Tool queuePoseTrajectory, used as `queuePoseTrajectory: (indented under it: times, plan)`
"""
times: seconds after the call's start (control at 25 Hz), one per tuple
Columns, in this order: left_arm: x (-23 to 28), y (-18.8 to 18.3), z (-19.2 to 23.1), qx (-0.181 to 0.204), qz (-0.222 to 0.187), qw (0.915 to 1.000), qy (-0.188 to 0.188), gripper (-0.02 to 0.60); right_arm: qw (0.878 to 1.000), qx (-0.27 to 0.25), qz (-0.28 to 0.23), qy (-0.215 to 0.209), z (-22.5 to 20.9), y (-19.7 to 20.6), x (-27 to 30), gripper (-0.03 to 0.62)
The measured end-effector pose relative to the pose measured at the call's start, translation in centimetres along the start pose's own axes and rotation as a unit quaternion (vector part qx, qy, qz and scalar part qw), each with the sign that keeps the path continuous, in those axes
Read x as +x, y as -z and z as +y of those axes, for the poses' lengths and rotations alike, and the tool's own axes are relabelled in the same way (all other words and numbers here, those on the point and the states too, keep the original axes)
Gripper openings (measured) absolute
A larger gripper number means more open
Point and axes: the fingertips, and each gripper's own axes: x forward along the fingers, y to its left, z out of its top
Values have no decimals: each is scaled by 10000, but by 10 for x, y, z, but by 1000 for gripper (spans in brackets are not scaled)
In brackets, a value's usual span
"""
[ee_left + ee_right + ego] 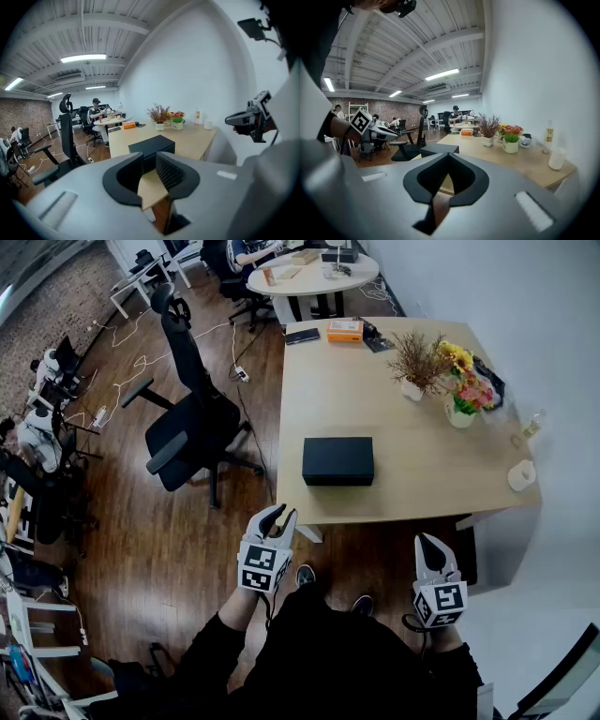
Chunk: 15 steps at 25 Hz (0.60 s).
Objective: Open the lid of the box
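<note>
Head view: black rectangular box, lid on, resting on pale wooden table.
Left gripper: jaws slightly parted, empty.
Right gripper: clenched, empty.

Bright, even light from ceiling tube lamps. Shadows soft, barely there. Both gripper views heavy fisheye, black corners, white wall bending. Left gripper shell blurry up close, background sharper. Head view pretty crisp, edges curved a bit.

Box on table, plants behind.
</note>
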Motion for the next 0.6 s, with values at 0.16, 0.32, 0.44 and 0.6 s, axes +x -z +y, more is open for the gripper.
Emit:
queuePoseTrajectory:
  times: [0.16, 0.32, 0.44, 0.6]
  plan:
    - [51, -3, 33, 47, 5, 9999, 121, 90, 9998, 15, 179, -21, -9, 4, 58, 2]
    - [103, 15, 52, 314, 373, 9974, 525, 196, 9980, 193, 609, 15, -4, 14, 113, 2]
    - [132, 27, 58, 382, 607, 9926, 984, 196, 9946, -22, 1030, 117, 0, 21, 149, 18]
    - [158, 35, 68, 461, 679, 9879, 1313, 196, 9891, -396, 1370, 354, 0, 27, 186, 96]
